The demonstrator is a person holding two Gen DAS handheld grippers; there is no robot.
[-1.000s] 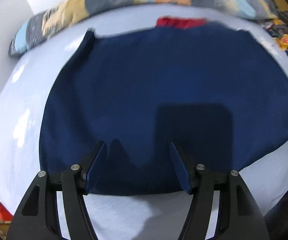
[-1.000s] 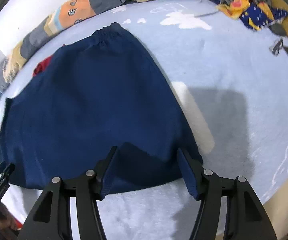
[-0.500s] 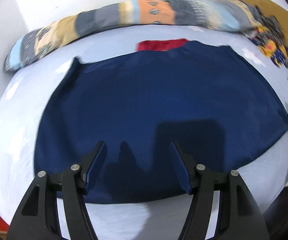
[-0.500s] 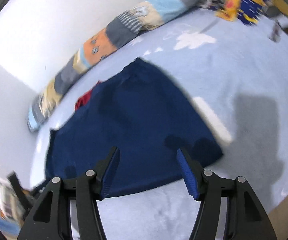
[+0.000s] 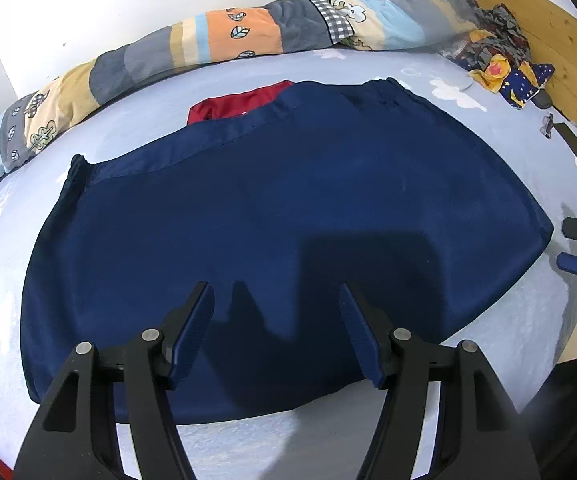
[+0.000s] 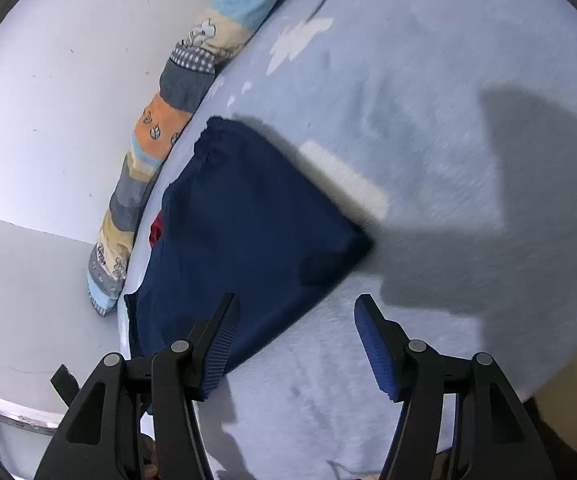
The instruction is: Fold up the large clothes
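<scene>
Since the earlier frames both hands have shifted: the left view now takes in more of the navy garment (image 5: 288, 216), and the right view has rolled so the same cloth sits tilted toward the lower left. It lies flat and spread on the pale blue bed (image 5: 368, 432), one gathered elastic edge toward the far side, its near hem just ahead of the left gripper (image 5: 276, 320).

Judged handling: thin, soft and light, with no stiffness; it will sag and slide when lifted. A corner or hem is the sound place to pinch, one per hand, taking both layers.

Left gripper fingers stand apart above the cloth, holding nothing. Right gripper (image 6: 294, 338) fingers likewise stand apart and empty, over the hem corner and bare sheet.

Only the left view shows the whole outline, a red cloth (image 5: 240, 102) partly under the far edge, the patchwork quilt (image 5: 216, 44) in full, a wooden headboard (image 5: 560, 52) and the right gripper's tips. The right view alone shows the right-hand corner closely.
</scene>
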